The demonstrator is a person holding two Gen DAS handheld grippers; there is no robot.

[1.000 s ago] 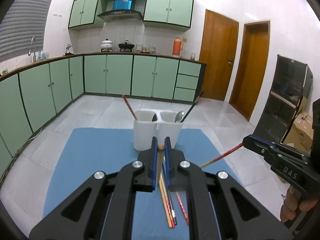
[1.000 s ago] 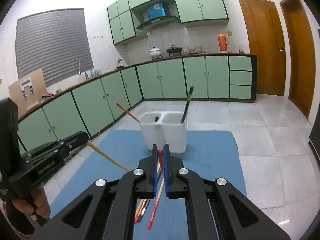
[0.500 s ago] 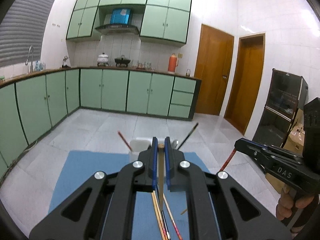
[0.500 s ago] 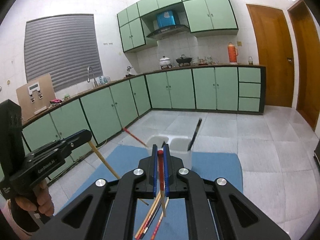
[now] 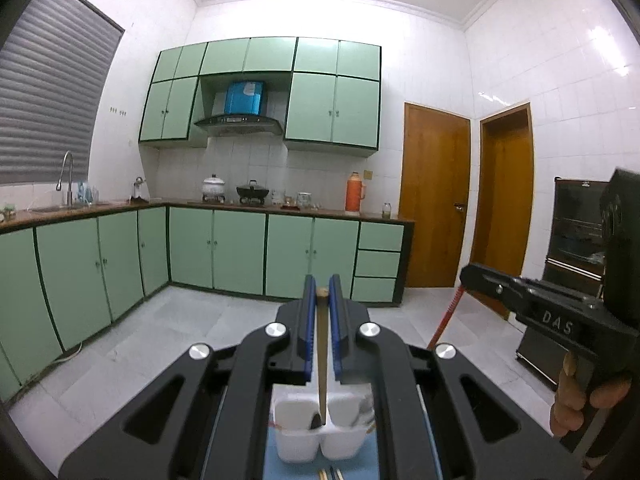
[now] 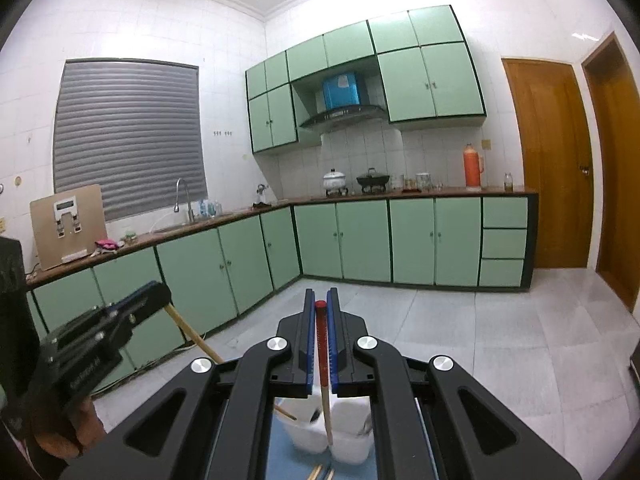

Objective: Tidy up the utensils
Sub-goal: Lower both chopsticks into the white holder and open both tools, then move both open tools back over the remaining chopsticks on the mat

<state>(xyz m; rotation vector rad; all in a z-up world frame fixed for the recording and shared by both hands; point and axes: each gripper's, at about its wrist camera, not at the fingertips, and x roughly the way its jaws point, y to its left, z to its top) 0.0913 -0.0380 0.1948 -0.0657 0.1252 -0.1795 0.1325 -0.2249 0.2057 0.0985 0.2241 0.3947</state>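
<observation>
My left gripper [image 5: 322, 292] is shut on a wooden chopstick [image 5: 322, 356] that hangs down toward the white two-compartment holder [image 5: 316, 436] below it. My right gripper [image 6: 320, 304] is shut on a red-topped chopstick [image 6: 322, 352], its pale tip pointing down over the holder [image 6: 340, 432]. Each gripper shows in the other's view: the right one [image 5: 472, 276] with its red chopstick [image 5: 446, 316], the left one [image 6: 156, 292] with its wooden chopstick [image 6: 194, 334]. The holder holds a few utensils. Loose chopsticks [image 5: 330, 474] lie on the blue mat [image 5: 276, 464].
Green kitchen cabinets [image 5: 240, 256] run along the back and left walls. Two wooden doors [image 5: 436, 200] stand at the right. A dark cabinet [image 5: 576, 248] stands at far right. The tiled floor [image 6: 500, 344] lies beyond the mat.
Both grippers have lifted and tilted up with their chopsticks. The holder has dropped from mid-frame to the bottom of both views, under the hanging chopsticks.
</observation>
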